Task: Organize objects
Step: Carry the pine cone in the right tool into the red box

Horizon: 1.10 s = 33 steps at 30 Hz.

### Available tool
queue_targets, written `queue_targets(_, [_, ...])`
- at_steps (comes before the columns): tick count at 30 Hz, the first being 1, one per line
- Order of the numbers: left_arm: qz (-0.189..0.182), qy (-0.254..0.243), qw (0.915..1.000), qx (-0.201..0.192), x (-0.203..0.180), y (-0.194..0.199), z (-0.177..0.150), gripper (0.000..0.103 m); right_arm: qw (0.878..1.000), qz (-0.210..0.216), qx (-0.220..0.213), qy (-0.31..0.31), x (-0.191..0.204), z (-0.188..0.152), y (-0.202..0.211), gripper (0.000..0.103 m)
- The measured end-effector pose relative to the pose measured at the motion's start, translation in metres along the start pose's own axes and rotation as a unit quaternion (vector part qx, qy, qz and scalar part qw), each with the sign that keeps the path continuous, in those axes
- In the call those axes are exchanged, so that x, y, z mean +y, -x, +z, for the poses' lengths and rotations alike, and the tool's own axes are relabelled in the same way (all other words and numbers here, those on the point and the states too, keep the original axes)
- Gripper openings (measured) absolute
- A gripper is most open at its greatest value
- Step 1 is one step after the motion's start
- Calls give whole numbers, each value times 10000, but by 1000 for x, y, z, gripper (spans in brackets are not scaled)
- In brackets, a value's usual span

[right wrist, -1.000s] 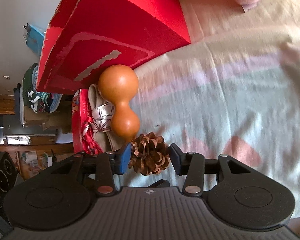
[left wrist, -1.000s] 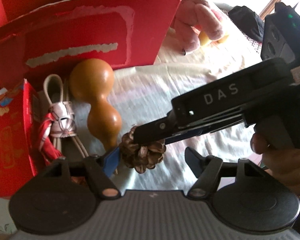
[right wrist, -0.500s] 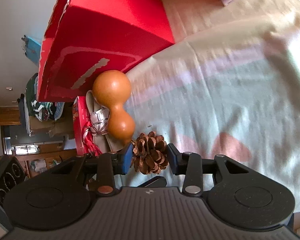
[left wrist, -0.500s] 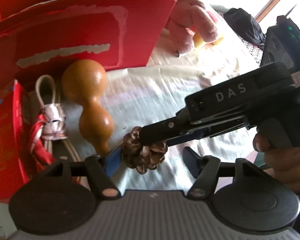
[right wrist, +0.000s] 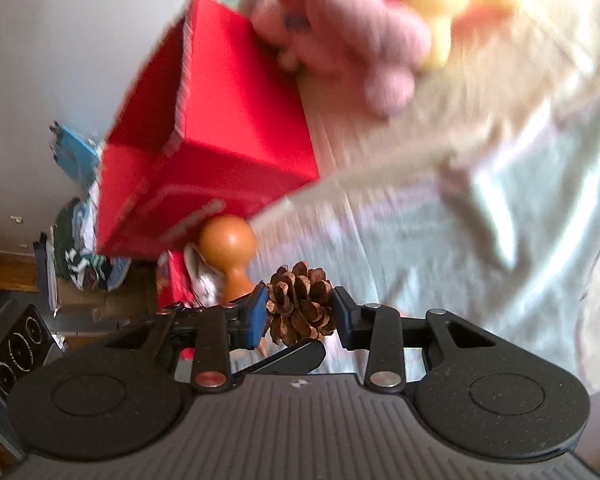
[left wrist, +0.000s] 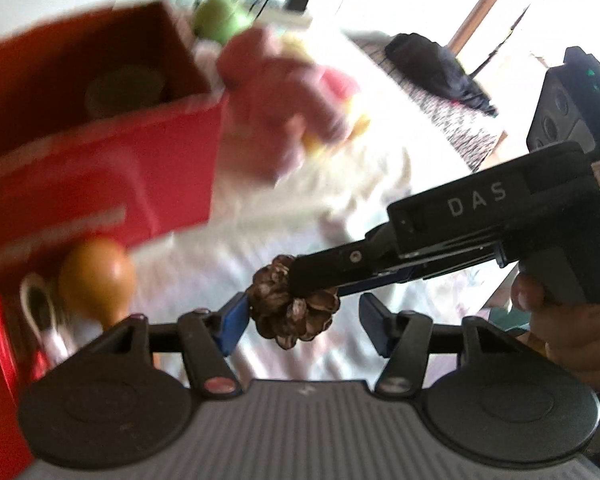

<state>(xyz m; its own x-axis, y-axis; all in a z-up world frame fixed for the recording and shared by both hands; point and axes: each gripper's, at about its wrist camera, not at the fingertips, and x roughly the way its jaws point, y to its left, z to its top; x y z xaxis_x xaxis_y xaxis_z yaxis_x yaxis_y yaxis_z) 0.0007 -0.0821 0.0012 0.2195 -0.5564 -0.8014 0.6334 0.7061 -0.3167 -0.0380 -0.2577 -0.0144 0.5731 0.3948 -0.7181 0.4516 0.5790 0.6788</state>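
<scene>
Left wrist view: left gripper (left wrist: pixel 300 322) spread and empty; pine cone (left wrist: pixel 290 306) pinched by right gripper (left wrist: pixel 316 280), clear of the cloth.
Right wrist view: pine cone (right wrist: pixel 300 304) clamped; likely mid-carry, next needing release over red box (right wrist: pixel 204 152)

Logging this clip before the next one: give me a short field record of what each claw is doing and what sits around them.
right claw: shut on pine cone, lifted off the cloth
left claw: open, beside the cone, holding nothing
red box: open top, something round inside, too blurred to name
gourd: by the box's base
pink plush toy: beside the box
surface: pale cloth
image quality: background motion-blurred
</scene>
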Motion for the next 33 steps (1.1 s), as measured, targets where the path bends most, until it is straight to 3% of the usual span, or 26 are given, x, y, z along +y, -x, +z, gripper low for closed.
queue_targets(7, [-38, -299, 9962, -818, -2, 46, 48, 61, 9940, -5, -747, 804, 58, 31, 38, 37])
queue_targets(14, [182, -121, 9902, -1379, 38, 77, 82, 61, 9808, -110, -940, 1702, 121, 67, 15, 38])
queue_targets(18, [149, 291, 9901, -1363, 77, 73, 90, 61, 9737, -377, -735, 2123, 144, 85, -16, 38])
queue_targets(24, [-69, 997, 9895, -1046, 125, 37, 88, 61, 9647, -931, -50, 2463, 153, 107, -67, 38])
queue_targets(33, [-355, 1290, 9889, -641, 151, 0, 85, 61, 9360, -1734, 736, 2974, 163, 107, -105, 38])
